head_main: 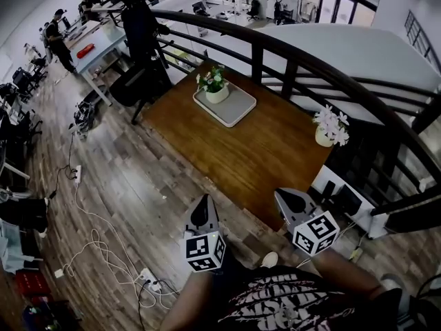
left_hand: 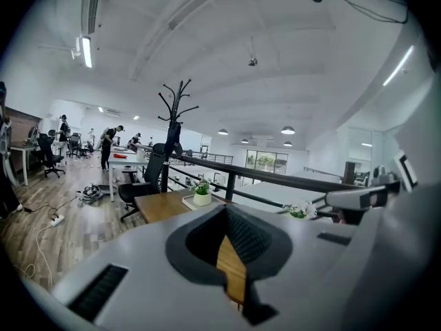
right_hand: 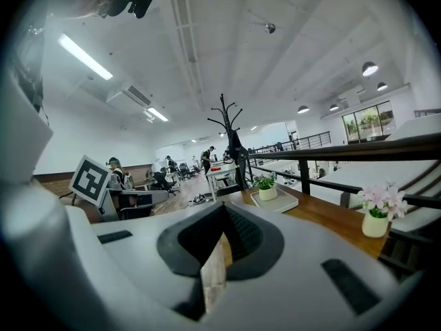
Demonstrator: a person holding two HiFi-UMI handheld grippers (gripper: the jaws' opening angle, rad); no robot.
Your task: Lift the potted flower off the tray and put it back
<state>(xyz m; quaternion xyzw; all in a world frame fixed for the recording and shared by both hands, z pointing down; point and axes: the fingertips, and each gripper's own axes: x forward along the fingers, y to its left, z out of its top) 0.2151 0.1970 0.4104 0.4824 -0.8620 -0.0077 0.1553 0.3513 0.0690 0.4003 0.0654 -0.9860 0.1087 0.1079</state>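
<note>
The potted flower (head_main: 216,88), green leaves and small white blooms in a white pot, stands on a pale square tray (head_main: 238,107) at the far end of a wooden table (head_main: 262,157). Both grippers hang short of the table's near edge, well apart from the pot. My left gripper (head_main: 200,212) is shut with nothing in it, over the floor at the table's near left. My right gripper (head_main: 295,201) is also shut and empty, at the near corner. The left gripper view shows the pot (left_hand: 202,195) far ahead beyond the jaws (left_hand: 226,211). In the right gripper view the pot (right_hand: 267,190) and tray (right_hand: 286,202) lie ahead.
A second white pot with pale flowers (head_main: 329,131) stands at the table's right edge. A dark curved railing (head_main: 296,54) runs behind the table. A coat rack (head_main: 141,26) and an office chair (head_main: 131,85) stand at its far left. Cables (head_main: 96,247) trail over the wooden floor.
</note>
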